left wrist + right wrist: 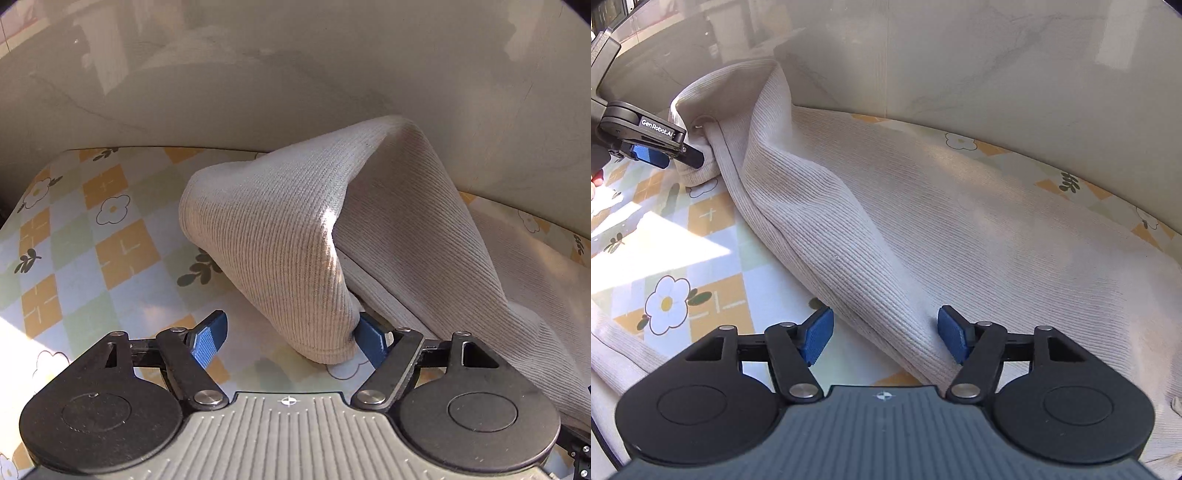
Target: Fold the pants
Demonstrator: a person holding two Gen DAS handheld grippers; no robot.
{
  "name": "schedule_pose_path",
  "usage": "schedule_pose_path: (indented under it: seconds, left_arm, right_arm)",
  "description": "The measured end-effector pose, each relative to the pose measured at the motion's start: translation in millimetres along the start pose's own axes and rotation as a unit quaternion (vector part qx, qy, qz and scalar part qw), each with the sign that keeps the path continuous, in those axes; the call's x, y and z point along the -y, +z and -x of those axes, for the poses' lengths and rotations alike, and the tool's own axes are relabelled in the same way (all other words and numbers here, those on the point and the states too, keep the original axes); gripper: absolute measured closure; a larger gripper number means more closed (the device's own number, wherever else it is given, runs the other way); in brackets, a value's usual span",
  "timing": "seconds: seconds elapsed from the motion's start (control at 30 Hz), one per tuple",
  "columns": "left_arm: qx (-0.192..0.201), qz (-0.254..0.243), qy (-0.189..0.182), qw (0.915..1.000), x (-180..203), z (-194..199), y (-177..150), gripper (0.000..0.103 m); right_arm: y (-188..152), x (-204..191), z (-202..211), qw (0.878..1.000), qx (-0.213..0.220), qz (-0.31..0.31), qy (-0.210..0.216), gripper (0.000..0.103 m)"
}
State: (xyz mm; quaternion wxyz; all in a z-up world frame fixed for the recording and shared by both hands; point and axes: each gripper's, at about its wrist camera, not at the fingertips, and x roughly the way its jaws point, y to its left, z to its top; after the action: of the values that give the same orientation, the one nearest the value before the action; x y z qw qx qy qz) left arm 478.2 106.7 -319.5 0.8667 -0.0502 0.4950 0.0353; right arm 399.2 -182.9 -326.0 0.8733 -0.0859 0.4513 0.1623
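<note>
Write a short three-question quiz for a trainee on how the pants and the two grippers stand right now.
1. True or false: the pants lie on a plain white tablecloth.
2. In the left wrist view, which pad of the left gripper does the raised fold of cloth rest against?
A. the left-hand pad
B. the right-hand pad
C. neither
3. Fill in: the jaws of the right gripper stand ____ with a ridge of cloth between them.

Key:
1. False: it is checked, with flowers.
2. B
3. open
</note>
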Motion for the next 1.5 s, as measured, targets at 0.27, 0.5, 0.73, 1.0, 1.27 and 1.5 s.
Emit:
schedule_pose_path:
  seconds: [0.27, 0.5, 0.73, 1.0, 1.27, 1.5]
  left_arm:
    - [0.033, 0.014, 0.041, 0.9985, -31.7, 28.9, 2.7, 0.093]
    - [0.079, 0.06, 0.082, 0.9917, -96.5, 90.1, -4.2, 0.094]
    - [0.038, 0.141, 0.116, 0.9824, -144.3, 94.3, -38.3, 0.088]
    - [0.1, 0.172, 0.146, 0.969, -145.4, 111.6, -29.4, 0.067]
    - [0.167, 0.14, 0.081, 0.9727, -107.8, 112.3, 9.4, 0.057]
    - [0.139, 0.082, -0.026, 0.9866, -28.9, 97.6, 9.7, 0.056]
  right_arm:
    - [-6.7, 27.1, 14.6, 0.999, 0.022, -0.046, 0.014, 0.088]
    - [-16.0, 35.1, 41.7, 0.997, 0.02, -0.06, 0.05, 0.09]
    - [-33.3, 19.4, 45.9, 0.995, -0.036, -0.038, 0.087, 0.081]
    - [-24.1, 28.6, 78.6, 0.993, -0.023, -0.075, 0.093, 0.076]
    - [-24.1, 63.5, 124.6, 0.992, 0.018, -0.126, 0.016, 0.076]
    - [-43.6, 128.1, 160.8, 0.978, 0.049, -0.191, -0.067, 0.076]
